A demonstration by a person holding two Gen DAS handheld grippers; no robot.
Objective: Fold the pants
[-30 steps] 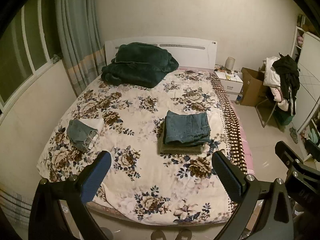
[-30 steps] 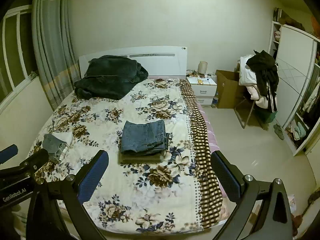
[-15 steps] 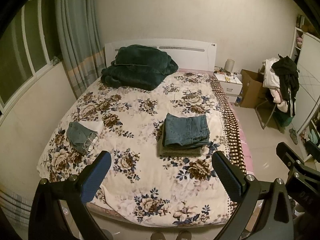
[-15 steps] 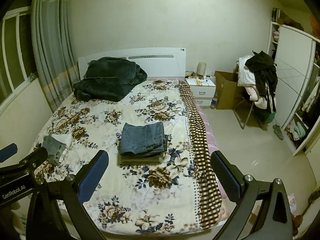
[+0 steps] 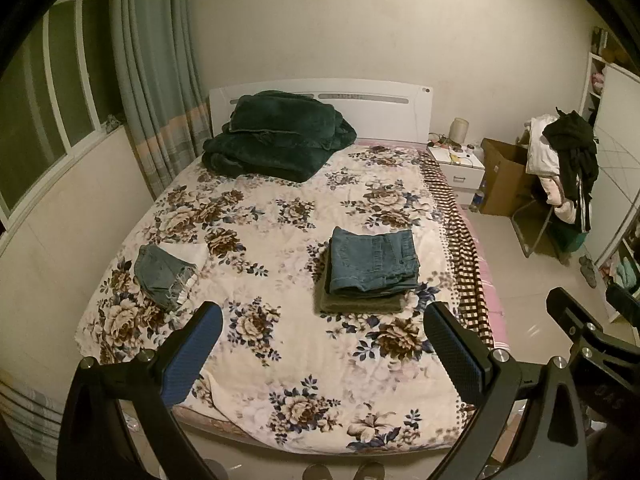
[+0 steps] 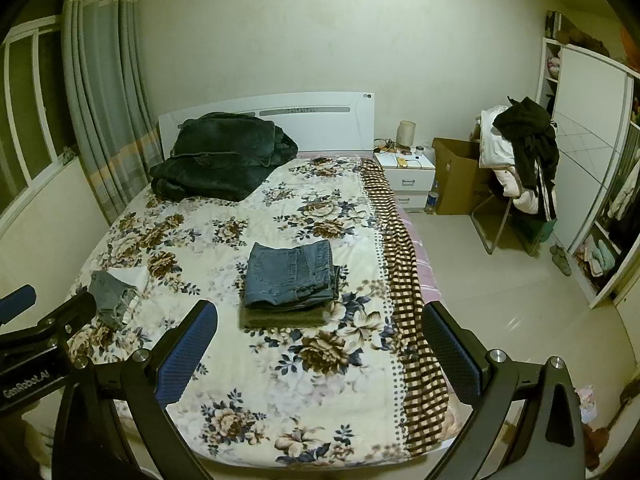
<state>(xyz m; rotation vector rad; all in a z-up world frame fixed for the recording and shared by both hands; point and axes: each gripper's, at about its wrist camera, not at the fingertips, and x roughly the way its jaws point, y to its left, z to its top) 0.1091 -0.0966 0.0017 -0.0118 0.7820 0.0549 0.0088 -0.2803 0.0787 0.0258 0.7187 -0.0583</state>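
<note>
Both grippers hang empty over the foot of the bed

Left gripper and right gripper gape wide. Folded jeans top an olive garment mid-bed; only the left view shows shoe tips.

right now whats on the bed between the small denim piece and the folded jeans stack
Nothing: only bare floral bedspread lies between the small denim piece and the folded jeans stack. Both wrist views show it.

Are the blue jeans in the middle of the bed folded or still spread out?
Folded. The blue jeans lie as a compact rectangle with stacked layers at the front edge, on top of a folded olive garment. Both grippers are open and hold nothing.
</note>
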